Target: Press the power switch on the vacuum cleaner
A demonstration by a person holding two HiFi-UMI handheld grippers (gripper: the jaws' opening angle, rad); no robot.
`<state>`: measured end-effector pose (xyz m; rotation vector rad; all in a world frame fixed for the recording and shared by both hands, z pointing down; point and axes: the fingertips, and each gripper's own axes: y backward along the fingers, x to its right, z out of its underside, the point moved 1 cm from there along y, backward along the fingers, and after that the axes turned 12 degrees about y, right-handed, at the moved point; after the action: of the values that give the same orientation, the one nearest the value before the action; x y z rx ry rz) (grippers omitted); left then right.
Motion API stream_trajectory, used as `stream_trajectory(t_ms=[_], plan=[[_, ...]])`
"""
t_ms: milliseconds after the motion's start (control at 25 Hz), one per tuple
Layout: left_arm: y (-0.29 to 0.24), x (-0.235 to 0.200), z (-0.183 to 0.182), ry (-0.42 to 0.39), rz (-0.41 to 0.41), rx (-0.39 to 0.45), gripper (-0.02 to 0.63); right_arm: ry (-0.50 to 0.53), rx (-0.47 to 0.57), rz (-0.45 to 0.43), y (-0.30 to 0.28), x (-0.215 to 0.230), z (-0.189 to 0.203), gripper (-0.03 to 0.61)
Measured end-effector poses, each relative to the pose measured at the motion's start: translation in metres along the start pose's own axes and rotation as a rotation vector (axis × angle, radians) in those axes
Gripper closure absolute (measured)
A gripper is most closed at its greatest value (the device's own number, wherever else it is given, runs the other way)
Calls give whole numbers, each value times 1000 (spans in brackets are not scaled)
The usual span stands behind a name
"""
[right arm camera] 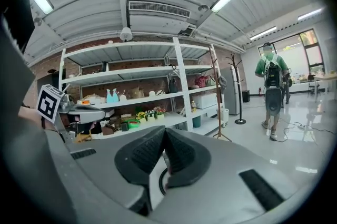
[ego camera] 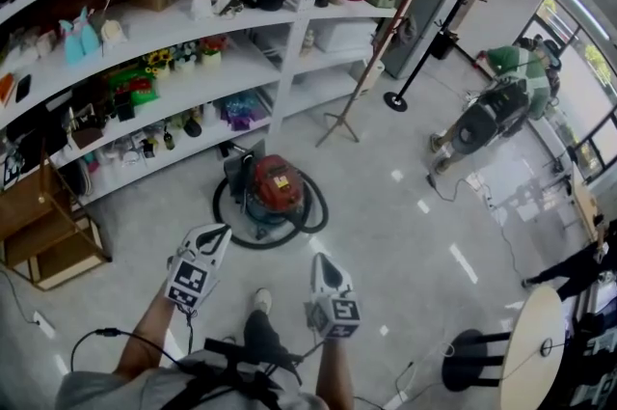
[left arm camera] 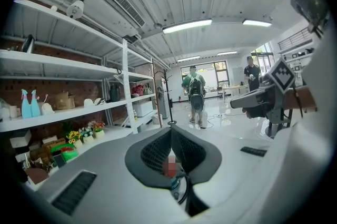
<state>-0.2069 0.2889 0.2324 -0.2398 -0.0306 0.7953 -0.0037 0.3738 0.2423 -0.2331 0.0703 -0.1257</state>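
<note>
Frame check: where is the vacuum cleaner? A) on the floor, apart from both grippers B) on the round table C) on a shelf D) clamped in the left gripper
A: the red vacuum cleaner stands on the floor, with the left gripper and right gripper short of it.

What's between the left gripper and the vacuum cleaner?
Head view: between the left gripper and the vacuum cleaner lies only the black hose, looped on the floor around it.

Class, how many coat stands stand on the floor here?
2. A black coat stand with a round base, farther right; a wooden coat stand on three legs beside the shelves. Others may be hidden.
</note>
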Motion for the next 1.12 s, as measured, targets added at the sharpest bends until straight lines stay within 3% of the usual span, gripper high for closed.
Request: stream_trajectory(t_ms=[1120], plan=[[-180, -39, -31, 41, -69, -62, 607, -46, -62, -98, -153, 117, -8, 568]])
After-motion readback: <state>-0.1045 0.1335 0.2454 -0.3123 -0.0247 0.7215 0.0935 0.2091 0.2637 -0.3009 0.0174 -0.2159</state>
